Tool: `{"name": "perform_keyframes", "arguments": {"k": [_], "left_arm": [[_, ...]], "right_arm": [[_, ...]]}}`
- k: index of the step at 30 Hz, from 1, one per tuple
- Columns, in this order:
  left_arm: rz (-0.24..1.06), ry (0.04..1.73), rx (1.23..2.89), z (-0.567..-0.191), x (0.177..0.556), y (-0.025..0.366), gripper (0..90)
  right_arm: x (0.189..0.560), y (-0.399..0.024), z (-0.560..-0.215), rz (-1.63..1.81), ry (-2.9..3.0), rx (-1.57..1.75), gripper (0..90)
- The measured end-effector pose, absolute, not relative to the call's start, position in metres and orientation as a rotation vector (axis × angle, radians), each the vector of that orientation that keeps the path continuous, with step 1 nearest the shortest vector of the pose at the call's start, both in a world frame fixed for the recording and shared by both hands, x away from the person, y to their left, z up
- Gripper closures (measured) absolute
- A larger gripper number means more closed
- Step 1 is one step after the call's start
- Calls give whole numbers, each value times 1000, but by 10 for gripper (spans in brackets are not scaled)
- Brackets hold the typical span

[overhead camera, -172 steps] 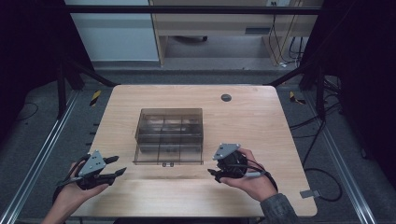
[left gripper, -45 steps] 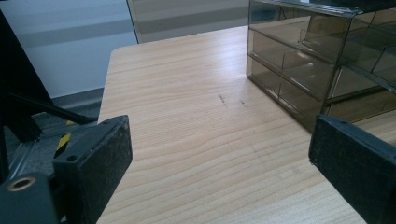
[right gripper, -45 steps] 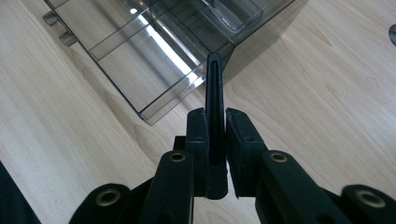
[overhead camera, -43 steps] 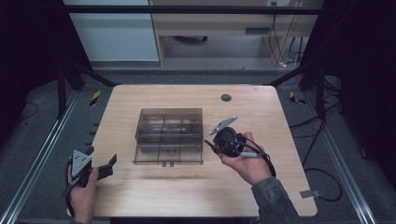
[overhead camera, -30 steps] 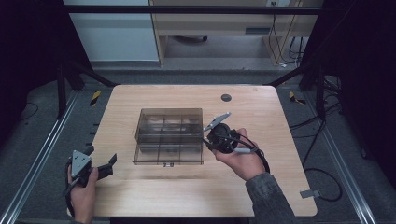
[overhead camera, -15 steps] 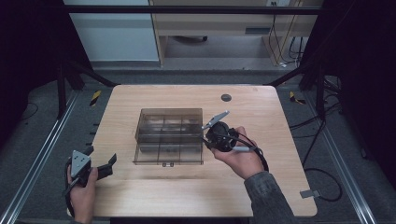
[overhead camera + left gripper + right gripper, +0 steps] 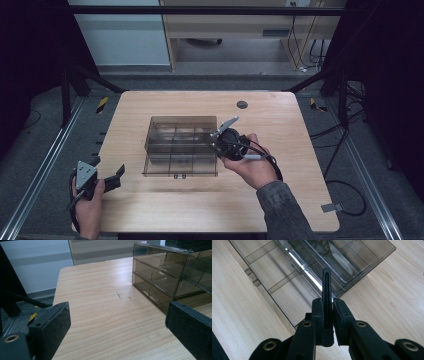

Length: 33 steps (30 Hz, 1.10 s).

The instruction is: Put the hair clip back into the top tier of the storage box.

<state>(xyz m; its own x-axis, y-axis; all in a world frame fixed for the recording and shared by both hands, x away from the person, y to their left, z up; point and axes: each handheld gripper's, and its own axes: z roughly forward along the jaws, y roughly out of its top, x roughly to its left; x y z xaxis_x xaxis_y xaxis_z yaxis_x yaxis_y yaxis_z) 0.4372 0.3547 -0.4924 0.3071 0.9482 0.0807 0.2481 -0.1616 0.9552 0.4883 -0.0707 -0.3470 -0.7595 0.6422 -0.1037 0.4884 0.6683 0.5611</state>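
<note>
A smoky see-through compartment box (image 7: 182, 145) lies in the middle of the wooden table (image 7: 280, 125). My right gripper (image 7: 216, 141) hangs over the box's right edge, tilted toward it. In the right gripper view its jaws (image 7: 327, 302) are shut on a thin black slotted strip (image 7: 326, 287) that stands on edge and points at the box (image 7: 317, 262). My left gripper (image 7: 107, 168) rests at the table's front left corner. Its jaws stand wide open (image 7: 117, 322) with only bare wood between them, and the box (image 7: 165, 277) is off to its right.
A round grey grommet (image 7: 242, 104) sits in the table near its far edge. Metal rails (image 7: 40, 165) run along the floor on both sides. A cable (image 7: 345, 200) trails from the right hand off the table's right side.
The right gripper has come up from the table's front and moved left to the box's right edge, then held there. The left hand has drawn back toward the front left corner.
</note>
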Motion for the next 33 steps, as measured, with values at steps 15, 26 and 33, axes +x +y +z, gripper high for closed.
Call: {"name": "perform_keyframes", "arguments": {"k": [15,26,33], "left_arm": [[927,1111,1623,-492,438,355,60],[924,1111,1620,-492,438,356,60],[922,1109,1623,-493,438,355,60]], "right_arm": [[489,-54,-345,751,2599,889,800],[494,-42,-347,725,2615,882,800],[497,-35,-352,702,2632,893,800]]}}
